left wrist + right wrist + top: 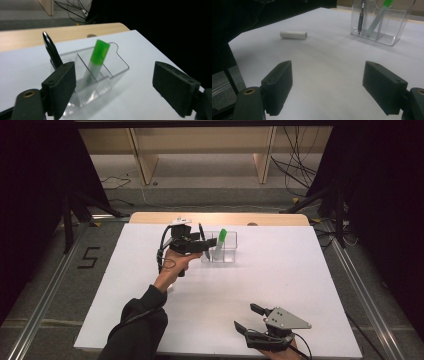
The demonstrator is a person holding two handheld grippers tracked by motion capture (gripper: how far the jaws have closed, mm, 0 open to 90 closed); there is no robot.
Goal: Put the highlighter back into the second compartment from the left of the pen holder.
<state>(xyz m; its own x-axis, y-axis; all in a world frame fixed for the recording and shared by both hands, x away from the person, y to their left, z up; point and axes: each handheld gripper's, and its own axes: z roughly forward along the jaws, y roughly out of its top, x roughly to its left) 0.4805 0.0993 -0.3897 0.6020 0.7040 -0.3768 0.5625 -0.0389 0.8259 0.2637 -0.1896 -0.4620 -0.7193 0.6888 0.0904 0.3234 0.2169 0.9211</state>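
In the high view the left tongs sit just above the middle of the frame, held in a hand whose dark sleeve rises from the bottom edge. Their jaws stand wide apart and grip nothing. They point toward the right of the frame at a clear plastic organizer that stands on the white desk.

In the left gripper view the organizer fills the middle of the frame between and beyond the two black jaws, neither of which presses on it. A black pen stands tilted in its left part, its top rising above the left jaw in the upper left of the frame. A marker with a green cap leans in the next compartment, cap uppermost, at the upper middle.

The right tongs lie at the lower right of the high view, near the desk's front edge, well apart from the organizer. Their jaws are spread wide with only bare desk between them, as the right gripper view shows. There the organizer stands at the upper right, with the pen and the marker inside it. A small white cylinder lies on its side at the upper left, well apart from the organizer.
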